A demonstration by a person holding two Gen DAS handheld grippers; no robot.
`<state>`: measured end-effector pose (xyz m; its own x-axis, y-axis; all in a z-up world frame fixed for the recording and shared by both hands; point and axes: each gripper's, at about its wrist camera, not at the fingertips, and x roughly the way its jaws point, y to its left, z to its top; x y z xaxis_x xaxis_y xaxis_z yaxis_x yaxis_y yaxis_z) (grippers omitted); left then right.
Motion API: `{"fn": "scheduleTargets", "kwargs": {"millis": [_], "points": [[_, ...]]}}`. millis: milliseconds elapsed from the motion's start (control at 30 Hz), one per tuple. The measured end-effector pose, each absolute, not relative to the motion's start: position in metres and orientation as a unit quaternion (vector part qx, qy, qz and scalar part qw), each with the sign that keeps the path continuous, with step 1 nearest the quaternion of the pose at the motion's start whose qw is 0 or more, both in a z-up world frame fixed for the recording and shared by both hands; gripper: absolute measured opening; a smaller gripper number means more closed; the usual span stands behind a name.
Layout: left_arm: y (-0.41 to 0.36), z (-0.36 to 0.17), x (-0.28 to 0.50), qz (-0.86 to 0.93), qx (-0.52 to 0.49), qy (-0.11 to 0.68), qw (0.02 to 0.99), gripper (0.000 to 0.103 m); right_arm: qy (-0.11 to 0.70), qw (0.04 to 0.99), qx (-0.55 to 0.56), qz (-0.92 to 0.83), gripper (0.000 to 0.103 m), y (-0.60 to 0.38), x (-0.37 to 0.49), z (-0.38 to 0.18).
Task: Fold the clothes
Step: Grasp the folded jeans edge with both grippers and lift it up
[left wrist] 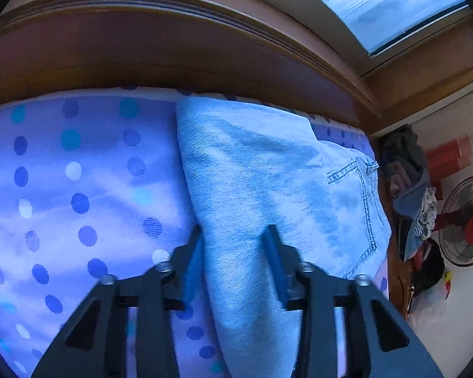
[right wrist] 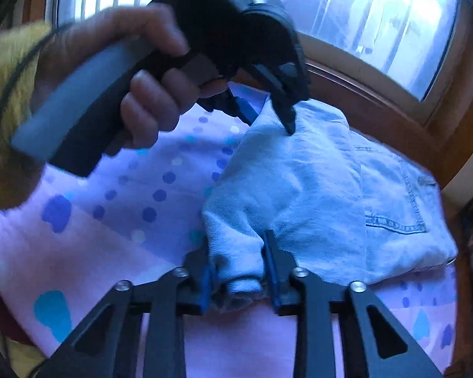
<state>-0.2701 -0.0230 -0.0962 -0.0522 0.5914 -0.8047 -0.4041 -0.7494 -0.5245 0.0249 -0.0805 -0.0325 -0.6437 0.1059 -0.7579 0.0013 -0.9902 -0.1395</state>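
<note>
The left gripper [left wrist: 235, 236] has its jaws spread wide, one blue-padded finger on either side of a fold of the light blue jeans [left wrist: 268, 195], the denim running up between them without being pinched; seen from the right wrist view, the same left gripper [right wrist: 269, 116] comes down from above with its dark fingertips [right wrist: 289, 126] touching the top edge of the jeans [right wrist: 299, 182], held by the person's left hand [right wrist: 148, 94] wrapped around the grey-and-black handle — a yellow sleeve shows behind the wrist. The right gripper [right wrist: 236, 245] also stands apart at the jaws, and a bunched, rolled end of the denim sits between its pads; whether the pads actually press the cloth I cannot tell, since a gap shows on at least one side. The jeans lie folded over on the bed sheet [left wrist: 78, 189], a pale lilac cloth with blue, teal and white dots, with the stitched back pocket [left wrist: 356, 186] turned toward the far right side of the bed. Beyond the jeans runs the brown wooden headboard [left wrist: 173, 47], and above it a bright window [left wrist: 394, 3]. Off the right edge of the bed, a heap of clothes [left wrist: 406, 173] hangs near a standing fan [left wrist: 466, 220] with a red centre, against a white wall.
</note>
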Motion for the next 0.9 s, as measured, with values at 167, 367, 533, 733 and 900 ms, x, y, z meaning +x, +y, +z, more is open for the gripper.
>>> {"fn": "scheduleTargets", "kwargs": {"millis": [167, 367, 533, 733, 900], "points": [[-0.013, -0.067, -0.259, 0.736, -0.585, -0.083, 0.331, 0.020, 0.018, -0.011, -0.380, 0.925, 0.019, -0.030, 0.043, 0.000], [0.035, -0.007, -0.233, 0.765, -0.544, -0.049, 0.341, 0.019, 0.087, -0.025, -0.335, 0.938, 0.017, 0.045, 0.068, 0.033], [0.109, 0.010, -0.214, 0.767, -0.531, -0.005, 0.360, 0.019, 0.150, -0.019, -0.320, 0.935, 0.016, 0.114, 0.085, 0.033], [0.193, -0.030, -0.199, 0.752, -0.556, 0.065, 0.348, 0.020, 0.236, -0.017, -0.351, 0.906, 0.016, 0.184, 0.083, -0.011], [0.212, -0.045, -0.186, 0.760, -0.555, 0.089, 0.328, 0.022, 0.316, -0.044, -0.395, 0.861, 0.040, 0.225, 0.077, -0.042]]}}
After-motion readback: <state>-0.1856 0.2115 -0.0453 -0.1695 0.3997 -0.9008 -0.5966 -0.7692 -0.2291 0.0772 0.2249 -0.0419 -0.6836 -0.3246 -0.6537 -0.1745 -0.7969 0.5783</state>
